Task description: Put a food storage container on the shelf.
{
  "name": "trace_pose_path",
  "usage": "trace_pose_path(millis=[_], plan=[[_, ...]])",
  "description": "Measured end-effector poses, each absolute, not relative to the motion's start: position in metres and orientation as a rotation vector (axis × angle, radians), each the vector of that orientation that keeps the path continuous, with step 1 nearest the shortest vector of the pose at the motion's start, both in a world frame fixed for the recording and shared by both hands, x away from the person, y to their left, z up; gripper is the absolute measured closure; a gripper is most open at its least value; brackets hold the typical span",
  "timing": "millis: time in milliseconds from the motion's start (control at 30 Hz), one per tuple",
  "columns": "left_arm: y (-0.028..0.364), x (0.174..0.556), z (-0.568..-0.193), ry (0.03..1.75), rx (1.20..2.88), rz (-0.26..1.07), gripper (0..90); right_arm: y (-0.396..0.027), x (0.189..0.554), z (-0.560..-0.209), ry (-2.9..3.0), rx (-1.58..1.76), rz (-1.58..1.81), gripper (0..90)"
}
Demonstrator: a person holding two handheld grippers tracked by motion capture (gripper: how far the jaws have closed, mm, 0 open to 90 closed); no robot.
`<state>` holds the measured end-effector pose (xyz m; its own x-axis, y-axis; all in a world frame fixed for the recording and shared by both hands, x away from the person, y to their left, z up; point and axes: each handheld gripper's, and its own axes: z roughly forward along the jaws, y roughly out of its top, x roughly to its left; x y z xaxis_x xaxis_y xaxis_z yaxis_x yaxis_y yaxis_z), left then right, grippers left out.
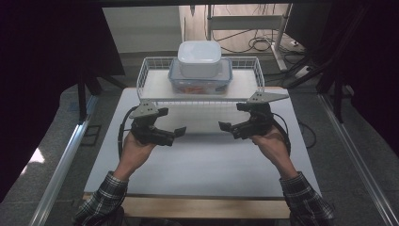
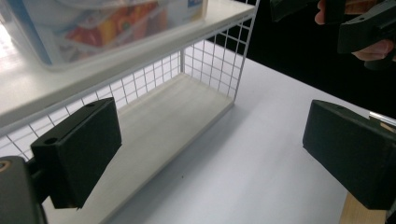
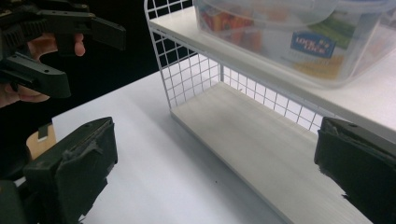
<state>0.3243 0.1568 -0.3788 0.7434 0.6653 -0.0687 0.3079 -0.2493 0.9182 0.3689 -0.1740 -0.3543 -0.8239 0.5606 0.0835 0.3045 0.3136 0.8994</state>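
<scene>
Left gripper (image 1: 180, 132): jaws spread wide, nothing between them; hovers over the left half of the white table (image 1: 197, 165), tips pointing inward toward the centre. In its own view the two black pads (image 2: 77, 149) stand well apart.

Right gripper (image 1: 225, 126): jaws likewise spread, empty; hovers over the right half of the table, tips pointing inward, facing the left one across a gap.

Wire shelf rack (image 1: 149, 70): white, two-tiered, set at the far edge of the table. Lower tier bare.

Clear lidded container (image 1: 200, 81): blue-rimmed, coloured contents inside; sits centred on the rack's upper tier, well apart from both grippers. Labelled side shows in the right gripper view (image 3: 299, 44).

White tub (image 1: 199, 58): stacked upside-down or closed on top of the clear container; which, I cannot tell.

Progress: judged as the very start. Neither container is touched or shifted; reach, grasp and lift all remain to be done.

Pose: both hands (image 1: 134, 150) come in from the near edge, forearms in plaid sleeves (image 1: 103, 195) angled slightly outward, wrists level, grippers held at matching height just short of the rack's front.
</scene>
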Motion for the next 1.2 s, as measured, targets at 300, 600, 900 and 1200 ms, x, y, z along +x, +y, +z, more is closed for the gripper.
trace_pose_path(millis=[300, 600, 900, 1200], plan=[[0.158, 0.314, -0.394, 0.753, 1.840, 0.420, 3.7, -0.179, 0.362, -0.369, 2.332, 0.788, 1.502, 0.0], [0.160, 0.310, -0.408, 0.782, 1.853, 0.418, 3.6, -0.184, 0.356, -0.378, 2.328, 0.788, 1.471, 0.0], [0.161, 0.303, -0.417, 0.775, 1.863, 0.424, 3.6, -0.189, 0.350, -0.390, 2.347, 0.815, 1.452, 0.0], [0.159, 0.301, -0.436, 0.785, 1.891, 0.400, 3.6, -0.196, 0.349, -0.405, 2.363, 0.848, 1.441, 0.0]])
